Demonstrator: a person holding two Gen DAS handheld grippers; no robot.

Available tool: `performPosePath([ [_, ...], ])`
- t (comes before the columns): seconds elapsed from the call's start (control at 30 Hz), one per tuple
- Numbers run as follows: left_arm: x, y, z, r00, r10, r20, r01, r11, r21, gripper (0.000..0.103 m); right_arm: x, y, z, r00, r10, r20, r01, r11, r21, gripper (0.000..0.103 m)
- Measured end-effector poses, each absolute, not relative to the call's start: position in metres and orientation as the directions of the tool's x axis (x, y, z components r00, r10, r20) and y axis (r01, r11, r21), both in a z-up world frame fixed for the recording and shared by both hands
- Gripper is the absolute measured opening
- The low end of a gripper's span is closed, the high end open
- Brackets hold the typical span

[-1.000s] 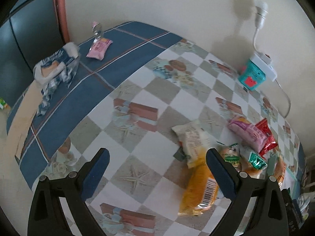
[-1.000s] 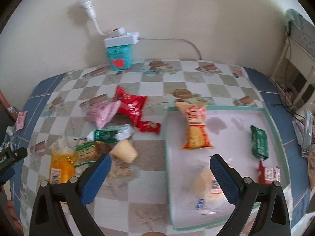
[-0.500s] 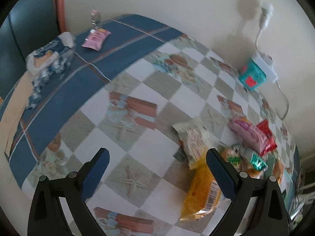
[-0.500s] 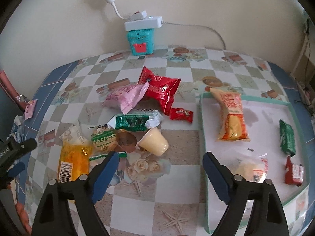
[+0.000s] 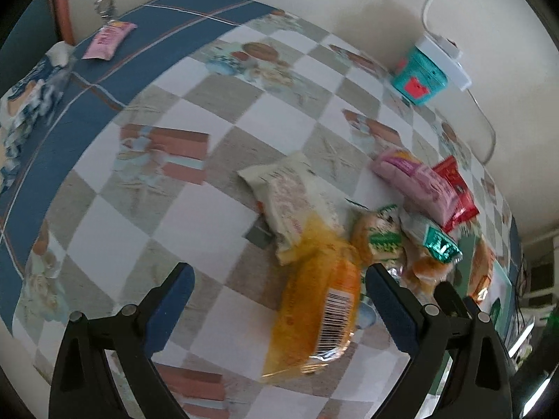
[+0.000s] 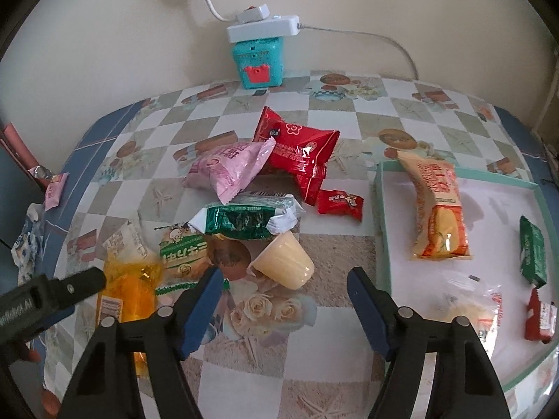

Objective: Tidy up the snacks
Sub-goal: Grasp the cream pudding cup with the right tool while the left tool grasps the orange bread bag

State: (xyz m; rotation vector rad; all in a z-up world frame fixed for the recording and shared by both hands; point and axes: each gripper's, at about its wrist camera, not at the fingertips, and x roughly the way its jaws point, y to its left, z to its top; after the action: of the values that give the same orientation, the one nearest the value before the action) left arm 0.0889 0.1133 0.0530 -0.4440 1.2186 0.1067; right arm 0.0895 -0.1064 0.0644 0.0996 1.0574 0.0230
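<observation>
Loose snacks lie in a pile on the checked tablecloth. My left gripper point(image 5: 278, 270) is open low over the table, with an orange packet point(image 5: 318, 307) lying between its fingers, nearer the right one, and untouched by the pads. A white packet point(image 5: 290, 192) overlaps the orange packet's far end. My right gripper point(image 6: 284, 274) hangs over a cream jelly cup point(image 6: 284, 265) lying on its side. Its jaws are closing, with the cup in the gap and no pad on it. A teal-rimmed tray point(image 6: 380, 216) at the right holds several packets.
In the pile are a pink packet point(image 6: 230, 169), a red packet point(image 6: 297, 146), a small red candy point(image 6: 339, 204) and a green packet point(image 6: 244, 221). A teal box point(image 6: 258, 59) carrying a power strip stands against the wall. A pink sachet point(image 6: 56, 192) lies near the left edge.
Both grippers have sunk toward the table. The right one swung left from over the tray to the jelly cup and its jaws narrowed. The left one closed in on the orange packet.
</observation>
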Motion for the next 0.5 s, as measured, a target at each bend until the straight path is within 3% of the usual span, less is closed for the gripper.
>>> performPosePath([
  [0.17,0.092,0.106,0.049,0.341,-0.173,-0.924,-0.293,0.914,-0.280,0.096,0.099,-0.105,0.059,0.480,0.074,-0.874,0.015,0.996,0.092,0.075],
  [0.23,0.093,0.104,0.047,0.333,-0.179,-0.926,-0.290,0.915,-0.281,0.095,0.103,-0.105,0.056,0.471,0.073,-0.879,0.015,0.996,0.091,0.068],
  [0.33,0.095,0.100,0.044,0.318,-0.190,-0.929,-0.281,0.917,-0.284,0.079,0.108,-0.104,0.051,0.460,0.074,-0.885,0.014,0.996,0.091,0.068],
  [0.5,0.097,0.090,0.040,0.298,-0.197,-0.934,-0.258,0.925,-0.277,0.077,0.113,-0.105,0.043,0.437,0.076,-0.896,0.017,0.996,0.093,0.065],
])
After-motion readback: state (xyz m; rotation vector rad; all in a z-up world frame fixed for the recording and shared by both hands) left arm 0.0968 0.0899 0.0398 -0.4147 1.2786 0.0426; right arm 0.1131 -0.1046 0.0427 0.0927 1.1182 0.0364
